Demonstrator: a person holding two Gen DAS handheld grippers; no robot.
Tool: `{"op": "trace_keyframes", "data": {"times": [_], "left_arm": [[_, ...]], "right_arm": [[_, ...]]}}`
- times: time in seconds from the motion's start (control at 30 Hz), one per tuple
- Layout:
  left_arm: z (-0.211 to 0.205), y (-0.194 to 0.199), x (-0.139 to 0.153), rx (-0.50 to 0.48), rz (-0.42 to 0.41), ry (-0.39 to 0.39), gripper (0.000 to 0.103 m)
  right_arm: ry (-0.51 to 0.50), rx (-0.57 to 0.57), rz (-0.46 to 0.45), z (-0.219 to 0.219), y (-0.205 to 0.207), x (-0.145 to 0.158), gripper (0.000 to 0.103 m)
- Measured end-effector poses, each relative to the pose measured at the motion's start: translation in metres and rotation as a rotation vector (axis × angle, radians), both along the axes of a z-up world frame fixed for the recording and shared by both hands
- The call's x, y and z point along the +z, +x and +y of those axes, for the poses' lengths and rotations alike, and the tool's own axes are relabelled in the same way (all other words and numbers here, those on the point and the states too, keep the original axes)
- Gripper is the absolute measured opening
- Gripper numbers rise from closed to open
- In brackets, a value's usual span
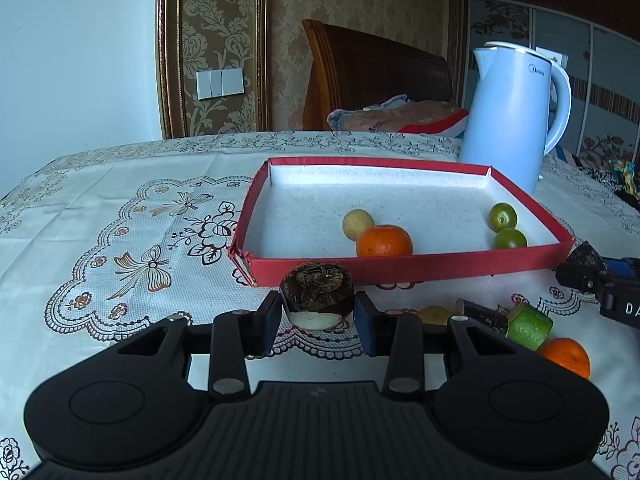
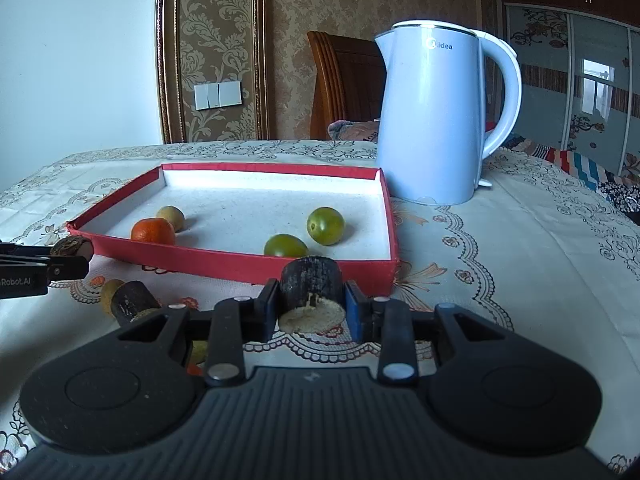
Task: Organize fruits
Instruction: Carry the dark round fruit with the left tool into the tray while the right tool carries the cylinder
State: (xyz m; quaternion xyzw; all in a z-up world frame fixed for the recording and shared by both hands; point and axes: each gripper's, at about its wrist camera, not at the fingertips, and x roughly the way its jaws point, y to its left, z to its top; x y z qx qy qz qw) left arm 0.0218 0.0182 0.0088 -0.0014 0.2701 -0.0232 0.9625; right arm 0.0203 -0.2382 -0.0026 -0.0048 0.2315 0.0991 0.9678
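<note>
Left wrist view: left tongs point(image 1: 318, 312) clamped on a dark brown water chestnut point(image 1: 317, 295) just short of the red tray point(image 1: 400, 270). Tray holds a tangerine point(image 1: 384, 241), a tan round fruit point(image 1: 357, 224) touching it, and two green fruits point(image 1: 503, 216) toward the right wall. Right of the tongs, on the cloth: green cylinder piece point(image 1: 530, 326), second tangerine point(image 1: 569, 356) (partly hidden by the tongs' body). Kettle point(image 1: 514, 120) beyond the tray.

Right wrist view: right tongs point(image 2: 311, 308) clamped on a dark sugarcane piece point(image 2: 311, 290), pale cut end facing the camera, near the tray's front wall point(image 2: 240, 270). Left tongs cut off at the left edge.
</note>
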Motion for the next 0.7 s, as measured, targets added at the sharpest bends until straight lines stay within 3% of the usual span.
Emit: {"op": "trace_keyframes", "data": {"times": [0.2,0.37,0.7], "left_arm": [[0.002,0.002,0.003,-0.002,-0.006,-0.037,0.039],[-0.002,0.01,0.006,0.012,-0.011,-0.018,0.039],[-0.009,0.036,0.018,0.031,-0.061,0.02,0.038]], "right_arm": [[0.004,0.027,-0.018,0.001,-0.001,0.009,0.032],[-0.049,0.029,-0.042,0.005,0.01,0.017,0.032],[-0.055,0.005,-0.035,0.006,0.043,0.024,0.032]]}}
